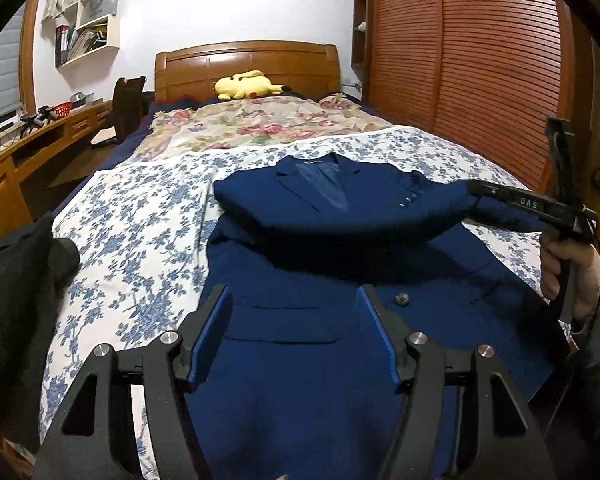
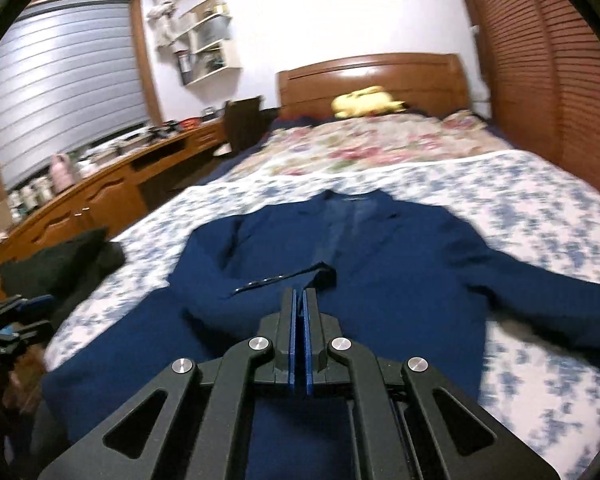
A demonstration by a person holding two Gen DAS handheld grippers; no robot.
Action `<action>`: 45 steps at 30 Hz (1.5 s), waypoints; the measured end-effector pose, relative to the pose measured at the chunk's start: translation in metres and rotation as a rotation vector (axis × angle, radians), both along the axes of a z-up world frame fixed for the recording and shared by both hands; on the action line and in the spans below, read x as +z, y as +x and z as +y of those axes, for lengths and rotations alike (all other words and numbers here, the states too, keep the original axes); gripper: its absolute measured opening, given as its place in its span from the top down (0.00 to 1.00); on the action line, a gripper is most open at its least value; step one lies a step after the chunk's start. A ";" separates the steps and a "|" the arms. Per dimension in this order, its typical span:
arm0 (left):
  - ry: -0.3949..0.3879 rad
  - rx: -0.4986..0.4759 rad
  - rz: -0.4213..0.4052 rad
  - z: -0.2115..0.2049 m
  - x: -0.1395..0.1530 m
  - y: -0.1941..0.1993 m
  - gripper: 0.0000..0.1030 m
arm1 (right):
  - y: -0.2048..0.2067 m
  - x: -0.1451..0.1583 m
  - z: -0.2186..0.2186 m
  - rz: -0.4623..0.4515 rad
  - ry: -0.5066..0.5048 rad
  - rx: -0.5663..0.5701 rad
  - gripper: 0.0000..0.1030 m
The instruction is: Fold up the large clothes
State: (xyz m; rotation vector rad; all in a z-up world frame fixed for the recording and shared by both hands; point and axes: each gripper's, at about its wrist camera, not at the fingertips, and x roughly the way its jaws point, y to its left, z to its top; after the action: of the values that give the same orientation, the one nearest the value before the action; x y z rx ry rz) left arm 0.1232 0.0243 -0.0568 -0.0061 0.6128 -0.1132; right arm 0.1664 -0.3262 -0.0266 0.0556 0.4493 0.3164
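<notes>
I am holding the right gripper [image 2: 300, 294] closed on a sleeve cuff [image 2: 318, 274] of the navy blazer [image 1: 320, 320], which is lying face-up on the bed [image 1: 140, 216], so the sleeve crosses the chest. My left gripper [image 1: 294, 300] is hovering open over the hem, gripping nothing.

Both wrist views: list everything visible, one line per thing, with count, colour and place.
jacket: one, navy, spread on bed, sleeve across chest
bedspread: one, white with blue flowers, under jacket
floral quilt: one, cream and pink, toward headboard
plush toy: one, yellow, by headboard
headboard: one, brown wood
dark garment: one, black, bed's left edge
desk: one, wooden, cluttered, under window
wall shelf: one, white
left gripper: jaws open over jacket
right gripper: jaws shut on sleeve cuff
</notes>
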 end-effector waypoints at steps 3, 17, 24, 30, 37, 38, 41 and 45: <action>-0.007 -0.010 -0.001 -0.007 -0.001 0.004 0.37 | -0.003 -0.011 -0.011 0.027 -0.035 -0.045 0.97; -0.019 -0.053 -0.007 -0.041 -0.011 0.040 0.37 | -0.014 0.000 -0.025 0.079 -0.053 -0.043 0.92; -0.026 -0.089 -0.008 -0.056 -0.022 0.071 0.37 | -0.011 0.005 -0.032 0.057 -0.091 -0.072 0.58; -0.018 -0.118 -0.019 -0.068 -0.028 0.094 0.37 | 0.018 -0.007 -0.030 0.126 -0.146 -0.052 0.54; -0.031 -0.123 -0.033 -0.073 -0.035 0.114 0.37 | 0.052 -0.031 -0.008 0.229 -0.146 0.017 0.54; -0.031 -0.123 -0.035 -0.072 -0.038 0.115 0.37 | 0.055 -0.033 -0.008 0.238 -0.144 0.024 0.54; -0.028 -0.115 -0.029 -0.072 -0.046 0.120 0.37 | 0.061 -0.046 -0.004 0.278 -0.156 0.037 0.54; -0.053 -0.104 -0.011 -0.068 -0.058 0.121 0.37 | 0.069 -0.056 -0.006 0.322 -0.135 0.030 0.54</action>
State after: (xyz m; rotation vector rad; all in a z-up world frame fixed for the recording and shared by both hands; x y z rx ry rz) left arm 0.2447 -0.0437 -0.1146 -0.0250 0.5986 -0.2305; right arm 0.2358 -0.3326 -0.0830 -0.0325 0.7902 0.3064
